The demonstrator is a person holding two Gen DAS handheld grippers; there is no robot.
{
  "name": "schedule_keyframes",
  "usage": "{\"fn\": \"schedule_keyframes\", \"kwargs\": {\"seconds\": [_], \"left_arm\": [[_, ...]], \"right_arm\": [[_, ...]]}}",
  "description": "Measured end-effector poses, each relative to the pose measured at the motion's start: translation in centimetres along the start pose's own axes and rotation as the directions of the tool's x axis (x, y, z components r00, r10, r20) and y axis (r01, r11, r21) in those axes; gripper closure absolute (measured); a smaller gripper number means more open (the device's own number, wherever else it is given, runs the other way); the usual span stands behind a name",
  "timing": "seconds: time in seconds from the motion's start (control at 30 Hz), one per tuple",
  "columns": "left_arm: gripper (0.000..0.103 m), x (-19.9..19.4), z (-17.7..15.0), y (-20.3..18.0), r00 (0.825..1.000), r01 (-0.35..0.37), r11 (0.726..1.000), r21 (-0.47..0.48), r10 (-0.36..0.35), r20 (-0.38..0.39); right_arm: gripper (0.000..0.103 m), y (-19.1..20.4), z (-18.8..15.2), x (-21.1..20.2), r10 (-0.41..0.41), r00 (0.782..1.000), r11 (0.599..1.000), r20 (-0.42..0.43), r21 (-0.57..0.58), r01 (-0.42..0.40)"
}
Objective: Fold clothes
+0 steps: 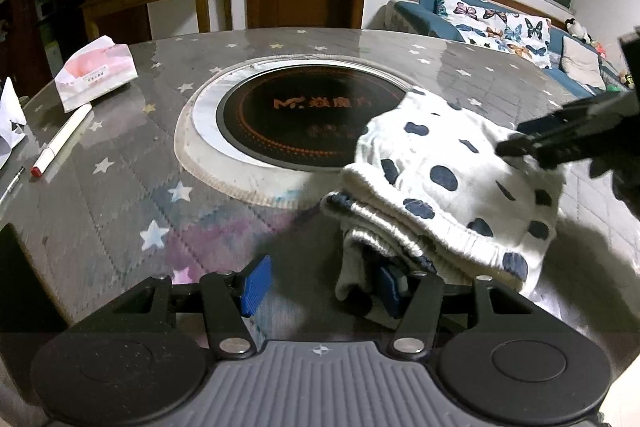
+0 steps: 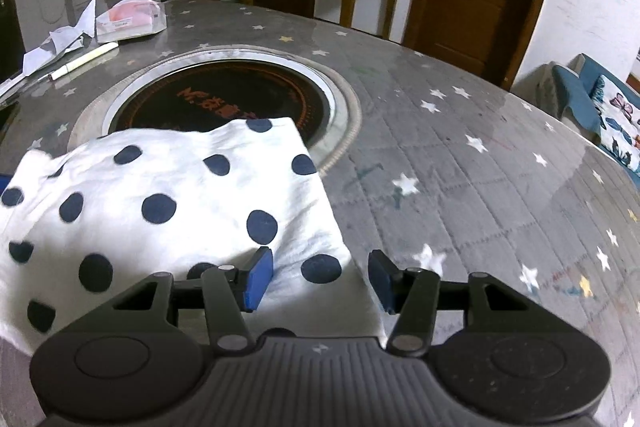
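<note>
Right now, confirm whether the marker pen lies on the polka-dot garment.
No: the marker pen lies on the table beside the tissue pack, apart from the polka-dot garment.

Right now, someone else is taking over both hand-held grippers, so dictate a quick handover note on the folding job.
Left hand-held gripper: jaws open, nothing pinched; the garment's ribbed edge lies against its right pad.
Right hand-held gripper: jaws open, nothing pinched, over the near right corner of the cloth.
The white polka-dot garment lies on the star-patterned table, its far edge over the round cooktop.
Done: it looks folded into a layered stack, with ribbed hems bunched on the left side.
Left: probably square up the loose hems, and flatten or fold once more if needed.
</note>
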State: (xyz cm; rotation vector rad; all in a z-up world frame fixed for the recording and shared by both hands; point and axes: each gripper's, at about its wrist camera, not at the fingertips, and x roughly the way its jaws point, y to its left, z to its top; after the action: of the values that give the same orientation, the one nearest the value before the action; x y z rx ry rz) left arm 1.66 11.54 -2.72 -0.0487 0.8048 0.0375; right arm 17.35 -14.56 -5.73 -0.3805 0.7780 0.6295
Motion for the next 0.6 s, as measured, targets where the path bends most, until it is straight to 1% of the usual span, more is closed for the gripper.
{"fn": "schedule_keyframes", "kwargs": {"seconds": [0.6], "left_arm": [[0.046,1.8,1.9,-1.6,1.000,-0.007,0.997,0.071,0.007,0.007]], "right_arm": [[0.045,-1.5,-3.4,-2.7,-0.035,0.999,0.998,0.009,0.055,0.034]]}}
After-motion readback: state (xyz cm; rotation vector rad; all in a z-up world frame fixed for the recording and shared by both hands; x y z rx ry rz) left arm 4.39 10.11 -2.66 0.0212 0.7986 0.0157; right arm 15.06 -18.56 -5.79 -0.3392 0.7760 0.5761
